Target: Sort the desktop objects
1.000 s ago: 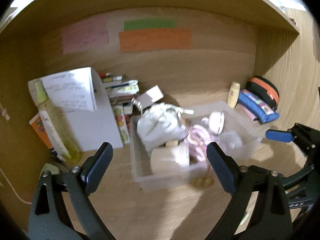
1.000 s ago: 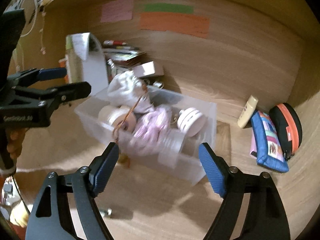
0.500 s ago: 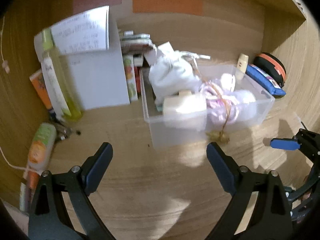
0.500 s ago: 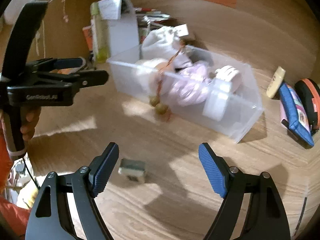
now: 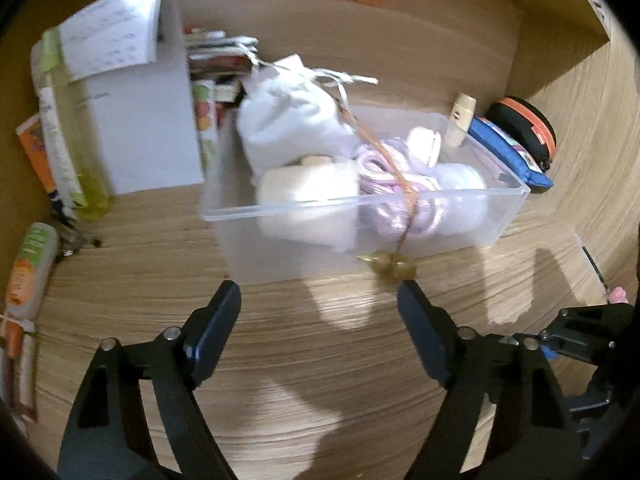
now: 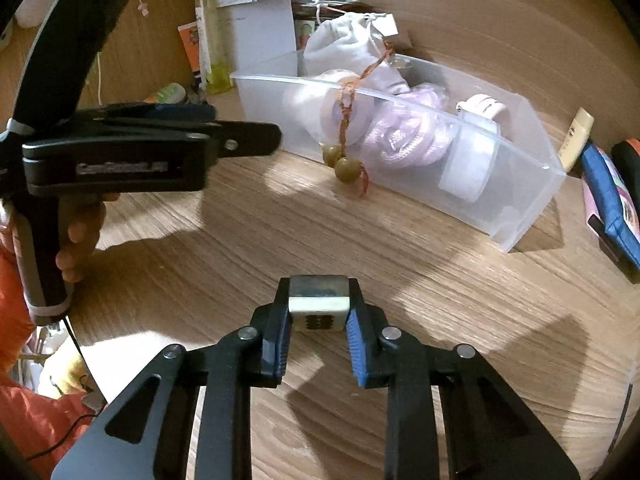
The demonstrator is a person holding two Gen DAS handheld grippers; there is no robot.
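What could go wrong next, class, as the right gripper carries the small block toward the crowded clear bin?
The small block sits only at the tips of the right gripper, so it might slip out.

The clear bin looks nearly full; the block may bounce off the white pouch.

The beaded cord hangs over the bin's front wall and could snag the jaws.

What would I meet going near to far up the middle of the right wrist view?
Right gripper shut on the small block → bare wooden desk → two brown beads → clear plastic bin → white drawstring pouch.
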